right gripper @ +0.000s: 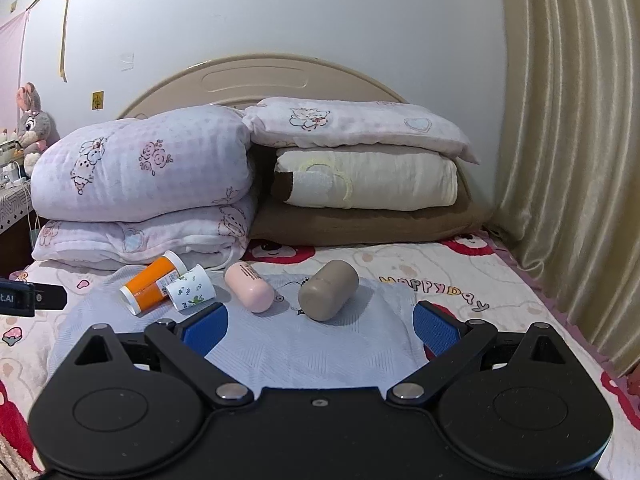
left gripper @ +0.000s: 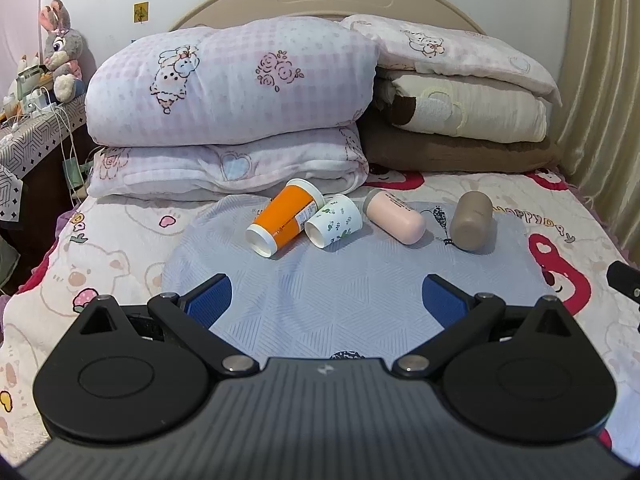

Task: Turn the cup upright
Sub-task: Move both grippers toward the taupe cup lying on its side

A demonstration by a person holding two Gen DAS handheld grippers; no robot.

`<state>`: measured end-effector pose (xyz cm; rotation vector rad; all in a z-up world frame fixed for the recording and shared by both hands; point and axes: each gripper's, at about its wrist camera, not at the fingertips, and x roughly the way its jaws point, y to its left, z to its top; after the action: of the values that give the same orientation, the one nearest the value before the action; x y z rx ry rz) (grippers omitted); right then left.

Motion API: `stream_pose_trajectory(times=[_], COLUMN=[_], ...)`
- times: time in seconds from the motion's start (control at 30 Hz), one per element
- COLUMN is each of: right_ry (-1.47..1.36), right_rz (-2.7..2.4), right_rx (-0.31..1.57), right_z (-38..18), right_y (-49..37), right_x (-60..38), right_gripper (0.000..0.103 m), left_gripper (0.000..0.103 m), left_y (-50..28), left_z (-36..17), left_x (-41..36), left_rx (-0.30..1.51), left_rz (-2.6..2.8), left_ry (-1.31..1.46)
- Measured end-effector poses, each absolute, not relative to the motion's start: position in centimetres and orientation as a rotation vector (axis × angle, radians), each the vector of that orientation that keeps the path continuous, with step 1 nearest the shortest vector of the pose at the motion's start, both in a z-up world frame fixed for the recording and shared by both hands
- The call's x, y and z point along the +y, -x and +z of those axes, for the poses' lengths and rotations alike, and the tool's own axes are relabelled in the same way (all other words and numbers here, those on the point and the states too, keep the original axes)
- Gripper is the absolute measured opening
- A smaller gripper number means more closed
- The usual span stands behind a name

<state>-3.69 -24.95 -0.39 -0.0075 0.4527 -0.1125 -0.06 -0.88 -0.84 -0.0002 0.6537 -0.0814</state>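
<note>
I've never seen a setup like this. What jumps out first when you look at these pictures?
Four cups lie tipped over on a pale blue mat spread on the bed: an orange cup touching a leaf-print paper cup, then a pink cup and a taupe cup farther right. Near each camera, the left gripper and right gripper hover open, blue-padded. Folded quilts are stacked behind.

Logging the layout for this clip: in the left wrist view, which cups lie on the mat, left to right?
orange cup → white leaf-print cup → pink cup → taupe cup, all lying on their sides.
</note>
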Motion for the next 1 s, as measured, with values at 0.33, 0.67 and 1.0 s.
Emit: stream_pose_trajectory(times=[0.33, 0.67, 1.0], right_ry=[-0.082, -0.127, -0.294], right_rz=[-0.014, 0.158, 0.201], right_rx=[0.51, 0.613, 0.799], right_z=[-1.2, -2.3, -6.5], right_y=[1.9, -5.2, -15.3], right_x=[-26.5, -30.2, -35.0], right_gripper=[0.101, 0.101, 0.097], left_gripper=[0.103, 0.103, 0.103], left_y=[-2.1, -11.3, -20.8], left_z=[-1.7, -3.1, -8.3], left_x=[-1.7, -6.9, -12.9], left_rx=[0.68, 0.647, 0.769], left_rz=[-0.107, -0.204, -0.414], left_ry=[-0.018, -0.129, -0.129])
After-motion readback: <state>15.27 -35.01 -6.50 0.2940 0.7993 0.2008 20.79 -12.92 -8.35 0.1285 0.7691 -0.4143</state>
